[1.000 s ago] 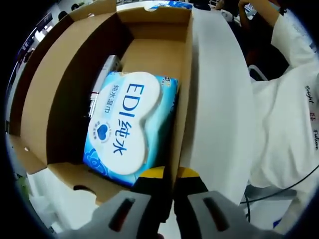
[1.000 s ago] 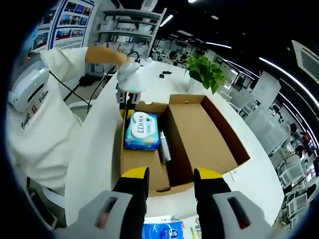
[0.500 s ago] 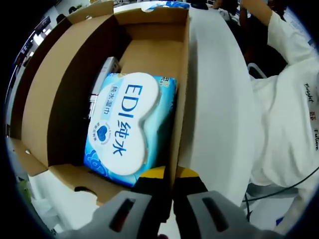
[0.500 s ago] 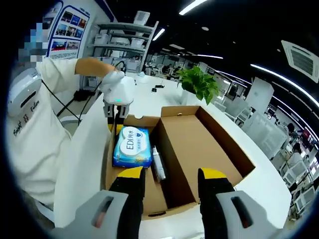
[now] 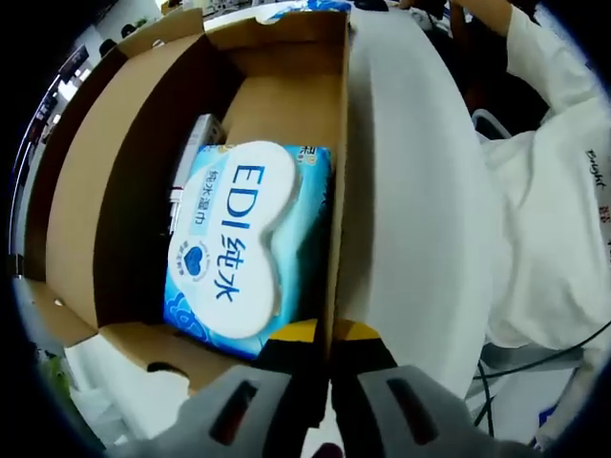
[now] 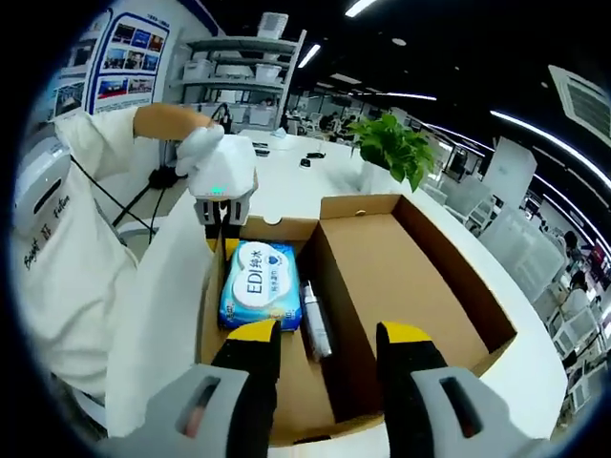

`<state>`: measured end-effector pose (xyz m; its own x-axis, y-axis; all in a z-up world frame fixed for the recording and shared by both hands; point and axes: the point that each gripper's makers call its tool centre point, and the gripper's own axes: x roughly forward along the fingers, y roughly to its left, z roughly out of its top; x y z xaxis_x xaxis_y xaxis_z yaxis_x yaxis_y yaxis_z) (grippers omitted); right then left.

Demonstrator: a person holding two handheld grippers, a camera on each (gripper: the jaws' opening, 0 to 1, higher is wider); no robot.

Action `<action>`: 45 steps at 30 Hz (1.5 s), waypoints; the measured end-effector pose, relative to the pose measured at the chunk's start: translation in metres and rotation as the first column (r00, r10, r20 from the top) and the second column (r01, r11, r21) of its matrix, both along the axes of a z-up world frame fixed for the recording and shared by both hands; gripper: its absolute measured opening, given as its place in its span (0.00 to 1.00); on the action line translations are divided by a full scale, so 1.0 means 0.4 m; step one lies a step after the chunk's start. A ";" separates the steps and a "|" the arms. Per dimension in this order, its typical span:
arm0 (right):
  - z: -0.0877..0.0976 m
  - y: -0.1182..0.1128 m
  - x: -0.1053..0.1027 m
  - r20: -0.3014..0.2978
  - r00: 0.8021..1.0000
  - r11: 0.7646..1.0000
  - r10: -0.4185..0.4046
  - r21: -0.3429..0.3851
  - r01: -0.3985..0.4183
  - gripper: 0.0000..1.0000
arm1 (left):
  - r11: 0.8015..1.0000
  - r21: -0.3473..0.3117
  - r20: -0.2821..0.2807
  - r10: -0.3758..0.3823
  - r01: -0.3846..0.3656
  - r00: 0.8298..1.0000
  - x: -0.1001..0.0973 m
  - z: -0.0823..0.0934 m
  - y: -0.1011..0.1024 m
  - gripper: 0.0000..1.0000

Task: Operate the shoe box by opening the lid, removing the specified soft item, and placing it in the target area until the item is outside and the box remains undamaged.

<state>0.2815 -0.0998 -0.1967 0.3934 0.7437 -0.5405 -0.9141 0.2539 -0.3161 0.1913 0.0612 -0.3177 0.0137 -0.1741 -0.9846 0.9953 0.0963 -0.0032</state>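
Presently, the shoe box lies open. Left gripper is closed on the near box wall, bracing it. Wipes pack lies just ahead inside. Right gripper, open and empty, should be lowered squarely over the pack, clear of the cardboard.
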 end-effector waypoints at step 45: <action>-0.196 0.269 -0.053 -0.264 0.950 0.972 0.170 -0.111 -0.205 0.57 | 0.997 -0.051 0.030 -0.054 0.056 0.998 0.030 0.011 0.008 0.02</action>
<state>0.2602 0.0080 -0.2750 0.0929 0.7037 -0.7044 -0.9951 0.0414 -0.0899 0.2033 0.0642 -0.3134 0.0306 -0.2258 -0.9737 0.9989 0.0418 0.0217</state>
